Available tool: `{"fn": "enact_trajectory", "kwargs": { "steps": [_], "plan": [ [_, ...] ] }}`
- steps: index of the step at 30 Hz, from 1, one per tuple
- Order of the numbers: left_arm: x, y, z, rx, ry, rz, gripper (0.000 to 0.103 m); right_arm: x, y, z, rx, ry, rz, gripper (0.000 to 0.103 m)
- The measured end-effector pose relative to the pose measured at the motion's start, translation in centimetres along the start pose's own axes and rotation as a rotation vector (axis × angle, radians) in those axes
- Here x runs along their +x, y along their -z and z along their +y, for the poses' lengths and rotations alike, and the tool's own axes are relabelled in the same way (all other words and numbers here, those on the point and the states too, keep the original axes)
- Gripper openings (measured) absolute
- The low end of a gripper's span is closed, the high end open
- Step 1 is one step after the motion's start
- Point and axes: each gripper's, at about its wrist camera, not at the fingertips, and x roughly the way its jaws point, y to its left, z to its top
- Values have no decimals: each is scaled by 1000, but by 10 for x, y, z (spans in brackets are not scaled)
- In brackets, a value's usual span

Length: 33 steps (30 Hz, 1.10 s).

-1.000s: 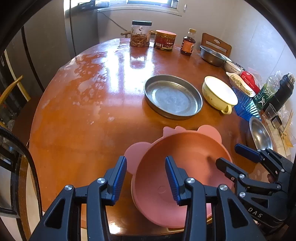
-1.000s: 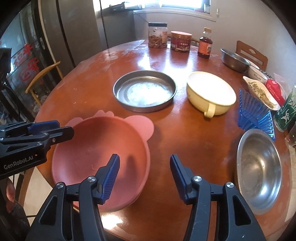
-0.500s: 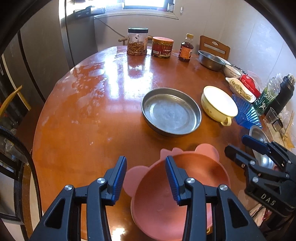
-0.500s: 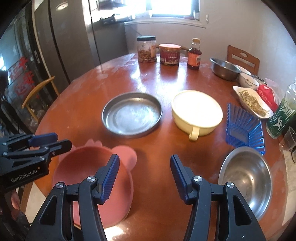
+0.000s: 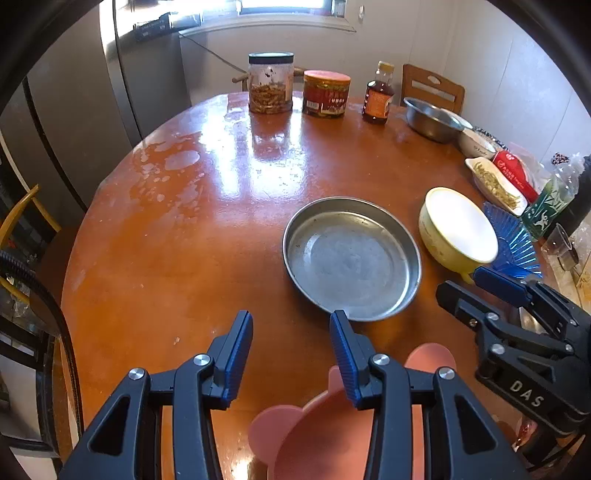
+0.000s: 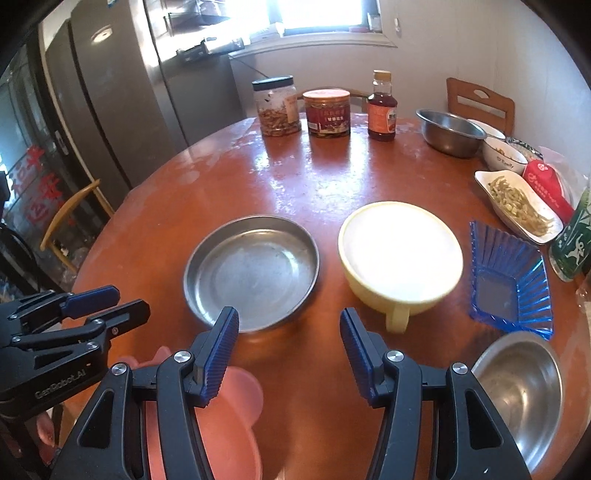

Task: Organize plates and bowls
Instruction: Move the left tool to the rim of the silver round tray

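Round glossy desk (image 6: pixel 295 192) under a bright window (image 6: pixel 325 14), fridge (image 6: pixel 110 92) left. Left tongs (image 5: pixel 291 354) and right tongs (image 6: pixel 290 350) apart, empty, above pink bowl (image 5: pixel 325 435) at near edge.

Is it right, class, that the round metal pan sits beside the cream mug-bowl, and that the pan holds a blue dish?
Not quite. The round metal pan is beside the cream mug-bowl, but it is empty. The right wrist view shows the blue dish on the table on the mug-bowl's other side.
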Motion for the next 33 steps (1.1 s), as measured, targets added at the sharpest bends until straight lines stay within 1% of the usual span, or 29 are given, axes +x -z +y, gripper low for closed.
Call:
{"fn": "enact_trajectory", "kwargs": {
  "steps": [5, 8, 12, 16, 20, 21, 22, 23, 25, 31, 32, 33],
  "plan": [
    [16, -12, -2, 14, 7, 13, 43, 22, -5, -7, 23, 8, 40, 59],
    [33, -20, 1, 8, 29, 47, 43, 34, -7, -10, 30, 16, 63, 59],
    [53, -26, 8, -16, 39, 82, 43, 46, -9, -13, 34, 18, 82, 57],
    [64, -28, 17, -48, 50, 105, 43, 53, -8, -14, 43, 19, 88, 47],
    [66, -30, 20, -62, 75, 96, 43, 59, -9, -17, 60, 15, 95, 45],
    [68, -32, 20, -61, 79, 94, 43, 60, -9, -17, 61, 18, 94, 42],
    [70, -33, 21, -63, 79, 94, 43, 61, -9, -17, 62, 19, 94, 36],
    [72, -34, 21, -64, 80, 95, 43, 62, -9, -17, 62, 17, 96, 34],
    [78, -36, 21, -73, 90, 105, 43, 64, -9, -15, 53, 8, 99, 23],
    [83, -37, 22, -82, 136, 93, 43, 64, -8, -13, 43, 2, 93, 17],
    [83, -37, 22, -89, 151, 92, 41, 64, -8, -13, 42, 3, 92, 17],
    [83, -37, 23, -94, 168, 91, 34, 64, -8, -13, 43, 2, 92, 17]
  ]
}}
